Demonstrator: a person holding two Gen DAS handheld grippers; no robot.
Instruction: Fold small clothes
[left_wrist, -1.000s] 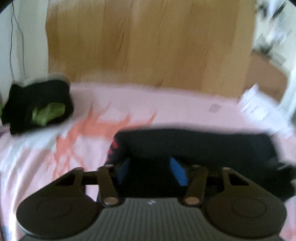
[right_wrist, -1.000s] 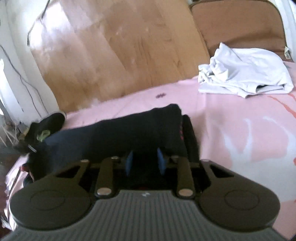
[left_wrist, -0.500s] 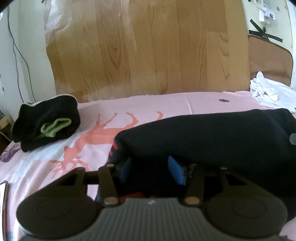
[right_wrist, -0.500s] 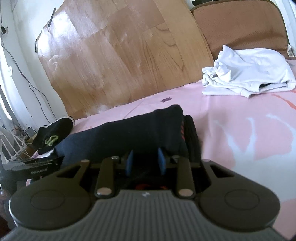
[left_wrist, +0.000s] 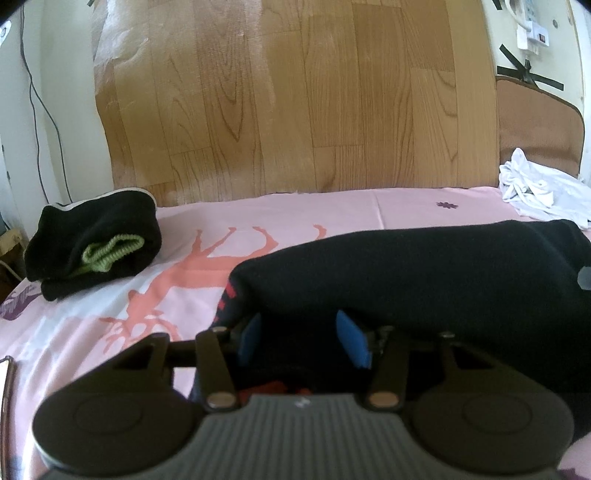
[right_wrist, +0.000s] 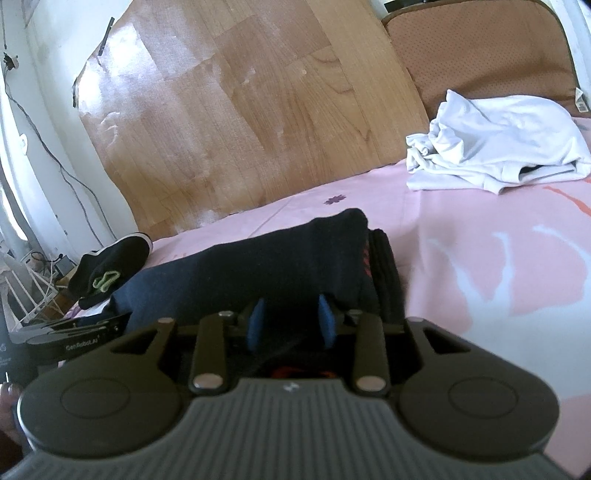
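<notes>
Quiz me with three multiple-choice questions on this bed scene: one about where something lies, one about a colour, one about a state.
1. Where is the white garment?
A. far right of the bed, by the brown cushion
B. under the dark garment
C. on the floor

2. What colour is the cord on the small black bundle?
A. red
B. green
C. white

3. How is the dark garment lying?
A. spread flat in one layer
B. hanging
C. folded over itself

Answers: 1 A, it lies crumpled beside the cushion; 2 B, a green loop shows; 3 C, stacked layers show at its end.
</notes>
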